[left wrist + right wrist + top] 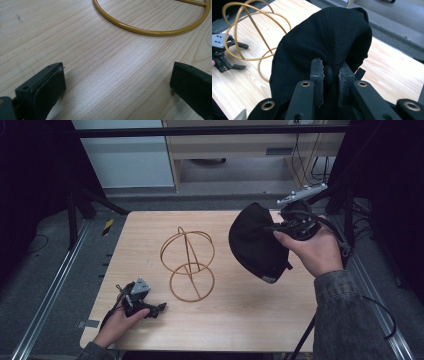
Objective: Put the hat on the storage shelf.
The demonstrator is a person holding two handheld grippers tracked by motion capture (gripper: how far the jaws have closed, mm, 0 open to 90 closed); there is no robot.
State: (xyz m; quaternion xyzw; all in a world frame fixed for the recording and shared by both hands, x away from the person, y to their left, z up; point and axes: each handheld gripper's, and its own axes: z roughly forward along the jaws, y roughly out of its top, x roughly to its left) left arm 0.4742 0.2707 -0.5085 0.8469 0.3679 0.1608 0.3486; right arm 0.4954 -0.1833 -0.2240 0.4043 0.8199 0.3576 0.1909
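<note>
Black fabric is the story right now: a black cap (pixel 257 242) hangs in the air above the right side of the wooden surface (pixel 240 320), clear of the wood. The right hand-held gripper (pixel 280 226) has it, and in the right gripper view the two jaws are pinched tight on a small bunched fold of the cap (pixel 324 47), cloth squeezed between the serrated pads. The rest of the cap droops down and to the left from that pinch, its underside turned toward the middle of the surface.

Over on the left, the left hand-held gripper (pixel 159 309) rests low at the near-left corner of the surface, jaws spread wide with bare wood between them in the left gripper view, gripping nothing at all.

Between the two sits a gold wire stand (pixel 189 265), rings and a slanted rod, standing on its round base ring in the centre. That base ring (pixel 152 23) curves just ahead of the left jaws, close but apart. Cap and stand are near each other, not touching.
</note>
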